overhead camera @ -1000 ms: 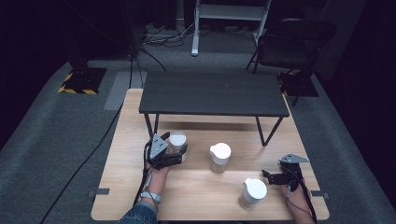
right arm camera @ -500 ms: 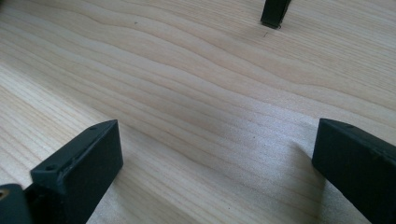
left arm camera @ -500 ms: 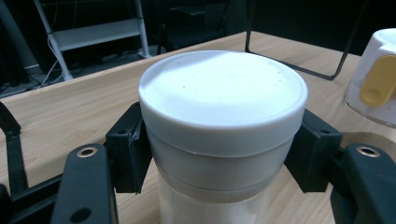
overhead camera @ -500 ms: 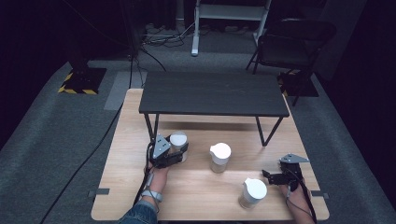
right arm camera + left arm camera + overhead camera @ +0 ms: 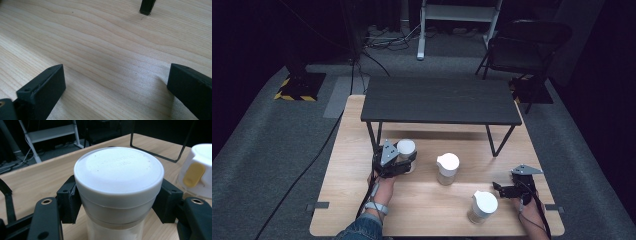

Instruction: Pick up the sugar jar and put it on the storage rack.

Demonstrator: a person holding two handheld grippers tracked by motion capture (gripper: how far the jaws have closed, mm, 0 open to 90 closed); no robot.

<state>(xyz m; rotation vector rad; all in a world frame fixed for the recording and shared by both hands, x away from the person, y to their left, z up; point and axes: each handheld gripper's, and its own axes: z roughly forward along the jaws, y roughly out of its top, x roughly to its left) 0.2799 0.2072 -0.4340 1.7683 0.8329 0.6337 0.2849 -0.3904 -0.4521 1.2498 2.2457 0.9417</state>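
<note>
The left hand-held gripper (image 5: 117, 207) is clamping the white-lidded clear plastic jar (image 5: 118, 185) over the pale wooden table (image 5: 352, 150), beside a low black shelf (image 5: 439, 100). The right hand-held gripper (image 5: 117, 85) is gaping wide above bare wood, with grey carpet (image 5: 267, 150) surrounding.

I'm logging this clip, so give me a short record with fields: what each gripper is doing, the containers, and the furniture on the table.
left gripper: shut on the flat-lidded jar, gripped just under its lid
right gripper: open, over bare wooden table, nothing between its jaws
other containers: two spout-lidded jars, standing free
furniture: small black bench at the table's far side
</note>
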